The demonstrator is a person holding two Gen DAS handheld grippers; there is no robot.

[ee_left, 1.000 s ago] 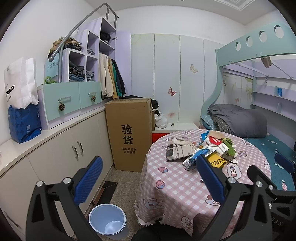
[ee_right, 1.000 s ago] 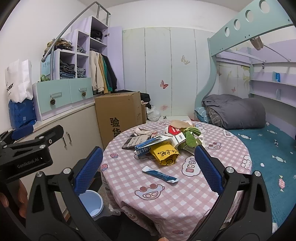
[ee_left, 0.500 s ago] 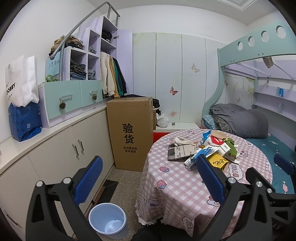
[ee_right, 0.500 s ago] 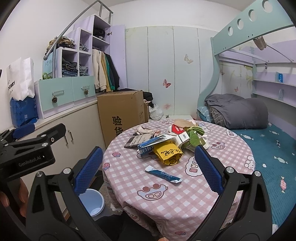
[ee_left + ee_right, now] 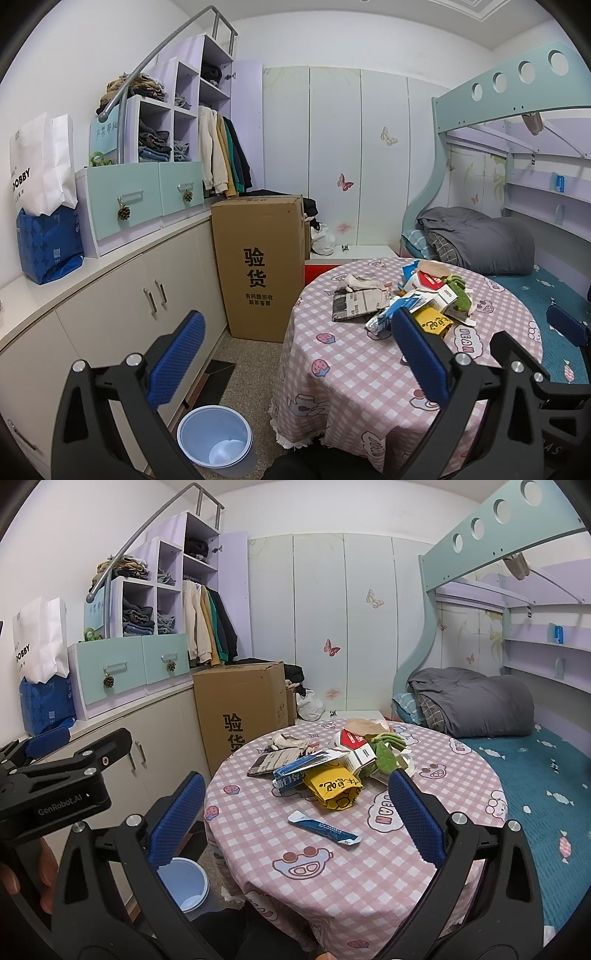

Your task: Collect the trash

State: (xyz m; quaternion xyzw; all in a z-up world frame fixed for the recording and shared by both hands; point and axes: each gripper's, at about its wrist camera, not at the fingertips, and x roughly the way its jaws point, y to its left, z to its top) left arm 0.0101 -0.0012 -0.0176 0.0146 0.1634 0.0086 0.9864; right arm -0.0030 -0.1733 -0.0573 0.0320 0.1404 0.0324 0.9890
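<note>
Gaping tools (image 5: pixel 295 345) (image 5: pixel 293 812) above table (image 5: pixel 369 886) – trash pile (image 5: pixel 332 768) untouched

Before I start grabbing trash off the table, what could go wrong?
The pile is loose and overlapping, so pulling one piece may scatter others. The flat blue sachet may be hard to pinch off the tablecloth. The bin sits low beside the table, so drops could miss.

cardboard box (image 5: pixel 260 267) beside cabinets (image 5: pixel 122 295) — grey duvet (image 5: pixel 480 240) on bunk bed (image 5: pixel 491 99)
</note>
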